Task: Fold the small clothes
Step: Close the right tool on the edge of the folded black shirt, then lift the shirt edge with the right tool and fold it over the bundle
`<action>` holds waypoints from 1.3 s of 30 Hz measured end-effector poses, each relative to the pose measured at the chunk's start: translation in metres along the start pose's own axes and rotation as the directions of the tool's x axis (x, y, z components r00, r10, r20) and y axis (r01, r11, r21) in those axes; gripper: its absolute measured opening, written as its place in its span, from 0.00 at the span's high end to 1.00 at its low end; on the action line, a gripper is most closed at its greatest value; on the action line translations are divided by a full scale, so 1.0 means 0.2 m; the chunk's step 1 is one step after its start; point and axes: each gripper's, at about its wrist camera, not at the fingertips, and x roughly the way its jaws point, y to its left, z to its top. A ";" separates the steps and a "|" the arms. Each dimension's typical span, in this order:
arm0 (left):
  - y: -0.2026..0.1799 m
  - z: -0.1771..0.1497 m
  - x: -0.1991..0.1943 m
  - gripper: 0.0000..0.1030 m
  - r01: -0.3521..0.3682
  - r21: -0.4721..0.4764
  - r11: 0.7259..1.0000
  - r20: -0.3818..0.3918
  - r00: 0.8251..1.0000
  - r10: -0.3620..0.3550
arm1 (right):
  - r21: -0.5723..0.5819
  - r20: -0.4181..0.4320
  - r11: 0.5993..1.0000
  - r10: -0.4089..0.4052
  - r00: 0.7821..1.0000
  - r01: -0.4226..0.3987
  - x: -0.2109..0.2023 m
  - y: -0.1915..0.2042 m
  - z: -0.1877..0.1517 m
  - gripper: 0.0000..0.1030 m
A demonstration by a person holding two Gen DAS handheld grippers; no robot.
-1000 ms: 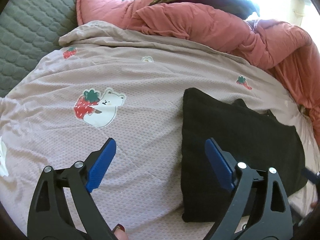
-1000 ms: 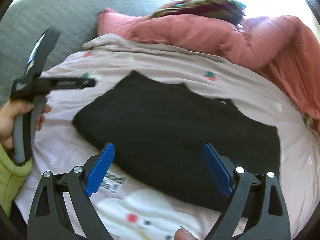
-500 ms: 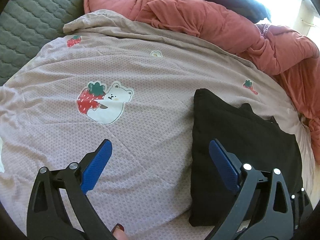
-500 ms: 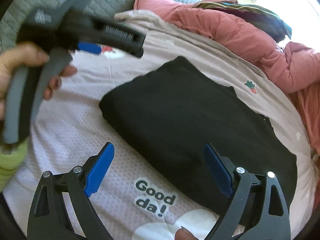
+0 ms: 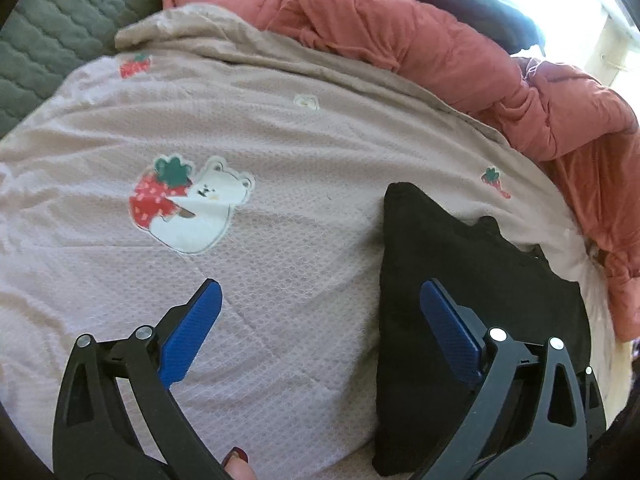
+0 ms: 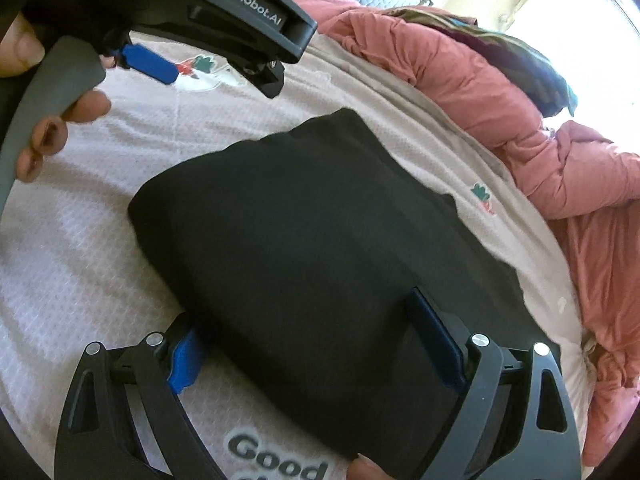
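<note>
My right tongs (image 6: pixel 312 344) are gaping wide astride the near edge of the folded black garment (image 6: pixel 320 232), pads not pinching it. My left tongs (image 5: pixel 320 300), just spreading wider, are hovering empty over the pink blanket (image 5: pixel 280 140). Beyond is lying a red quilt (image 5: pixel 440 52).

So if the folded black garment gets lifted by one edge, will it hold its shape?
Probably not: the folded black fabric garment looks soft and layered, so it would likely droop and unfold. On the textured pink bedspread it probably drags rather than slides. It seems light.
</note>
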 end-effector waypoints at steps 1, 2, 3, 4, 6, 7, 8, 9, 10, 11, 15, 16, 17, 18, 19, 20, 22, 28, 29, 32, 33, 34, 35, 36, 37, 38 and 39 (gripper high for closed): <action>0.01 0.00 0.01 0.10 0.013 -0.014 1.000 -0.009 1.000 -0.013 | -0.001 0.010 1.000 -0.008 1.000 0.008 0.00 0.00 0.00 0.14; 0.02 -0.01 0.03 0.10 0.043 -0.024 0.999 -0.013 0.999 -0.044 | 0.000 0.023 1.000 -0.009 1.000 0.009 -0.01 -0.01 0.00 0.17; 0.03 -0.01 0.05 0.10 0.077 -0.042 0.996 -0.026 0.997 -0.079 | 0.005 0.035 1.000 0.001 0.999 -0.002 -0.01 -0.02 0.00 0.26; 0.04 -0.01 0.06 0.10 0.100 -0.067 0.993 -0.041 0.994 -0.103 | 0.015 0.052 1.000 0.017 0.998 -0.018 -0.03 -0.03 0.00 0.31; 0.05 -0.02 0.08 0.10 0.170 -0.119 0.978 -0.058 0.982 -0.178 | 0.033 0.078 0.999 0.026 0.997 -0.029 -0.05 -0.05 0.00 0.43; 0.05 -0.02 0.08 0.10 0.183 -0.125 0.975 -0.062 0.979 -0.192 | 0.044 0.089 0.998 0.036 0.995 -0.040 -0.06 -0.06 0.01 0.47; 0.04 -0.02 0.08 0.10 0.188 -0.125 0.974 -0.062 0.978 -0.197 | 0.055 0.101 0.997 0.048 0.994 -0.054 -0.07 -0.08 0.01 0.56; 0.04 -0.02 0.07 0.10 0.195 -0.126 0.973 -0.061 0.977 -0.203 | 0.069 0.114 0.995 0.062 0.992 -0.070 -0.08 -0.09 0.00 0.63; 0.03 -0.02 0.07 0.10 0.208 -0.132 0.969 -0.061 0.974 -0.217 | 0.078 0.125 0.994 0.069 0.990 -0.079 -0.09 -0.10 0.00 0.67; 0.03 -0.03 0.08 0.10 0.235 -0.148 0.961 -0.067 0.967 -0.247 | 0.083 0.132 0.993 0.074 0.988 -0.085 -0.10 -0.10 0.00 0.73; 0.04 -0.05 0.12 0.10 0.331 -0.225 0.916 -0.088 0.930 -0.357 | 0.170 0.156 0.970 0.147 0.977 -0.173 -0.12 -0.17 -0.03 0.80; 0.04 -0.06 0.13 0.10 0.352 -0.240 0.905 -0.091 0.920 -0.382 | 0.200 0.161 0.959 0.172 0.972 -0.203 -0.12 -0.20 -0.04 0.80; 0.03 -0.07 0.14 0.10 0.370 -0.253 0.894 -0.093 0.910 -0.403 | 0.220 0.167 0.950 0.187 0.968 -0.222 -0.12 -0.21 -0.05 0.81; 0.02 -0.07 0.14 0.10 0.386 -0.261 0.885 -0.094 0.902 -0.422 | 0.246 0.176 0.937 0.206 0.963 -0.246 -0.13 -0.24 -0.06 0.82; 0.02 -0.08 0.15 0.10 0.397 -0.263 0.879 -0.093 0.896 -0.433 | 0.260 0.181 0.930 0.218 0.959 -0.260 -0.13 -0.25 -0.06 0.82; 0.01 -0.08 0.15 0.10 0.413 -0.265 0.871 -0.094 0.888 -0.450 | 0.270 0.185 0.924 0.226 0.957 -0.270 -0.13 -0.26 -0.06 0.83; -0.01 -0.08 0.17 0.10 0.443 -0.284 0.850 -0.093 0.870 -0.485 | 0.280 0.190 0.917 0.236 0.953 -0.283 -0.14 -0.27 -0.07 0.83; -0.08 -0.08 0.21 0.11 0.517 -0.307 0.799 -0.110 0.814 -0.570 | 0.281 0.198 0.915 0.239 0.951 -0.288 -0.15 -0.27 -0.08 0.84; -0.10 -0.08 0.22 0.14 0.517 -0.303 0.800 -0.116 0.814 -0.570 | 0.280 0.199 0.915 0.241 0.950 -0.290 -0.15 -0.27 -0.08 0.84; -0.16 -0.09 0.24 0.28 0.529 -0.299 0.794 -0.135 0.801 -0.584 | 0.281 0.203 0.912 0.247 0.948 -0.298 -0.14 -0.29 -0.08 0.85; -0.17 -0.09 0.25 0.36 0.532 -0.293 0.794 -0.143 0.797 -0.587 | 0.281 0.203 0.912 0.248 0.947 -0.299 -0.15 -0.29 -0.09 0.85; -0.18 -0.09 0.26 0.38 0.528 -0.288 0.799 -0.150 0.799 -0.582 | 0.279 0.204 0.913 0.248 0.947 -0.299 -0.15 -0.29 -0.09 0.85; -0.19 -0.09 0.26 0.43 0.521 -0.285 0.804 -0.154 0.803 -0.575 | 0.277 0.204 0.914 0.246 0.947 -0.297 -0.16 -0.29 -0.09 0.86; -0.20 -0.10 0.26 0.47 0.513 -0.283 0.811 -0.160 0.808 -0.567 | 0.274 0.205 0.916 0.244 0.948 -0.295 -0.16 -0.29 -0.09 0.86; -0.21 -0.10 0.27 0.51 0.499 -0.277 0.821 -0.166 0.817 -0.553 | 0.272 0.205 0.917 0.241 0.949 -0.292 -0.17 -0.29 -0.09 0.86; -0.22 -0.11 0.26 0.62 0.479 -0.264 0.837 -0.175 0.829 -0.530 | 0.272 0.205 0.917 0.240 0.949 -0.291 -0.17 -0.29 -0.09 0.87; -0.23 -0.11 0.25 0.67 0.451 -0.250 0.856 -0.184 0.846 -0.500 | 0.275 0.203 0.916 0.243 0.949 -0.293 -0.19 -0.29 -0.10 0.87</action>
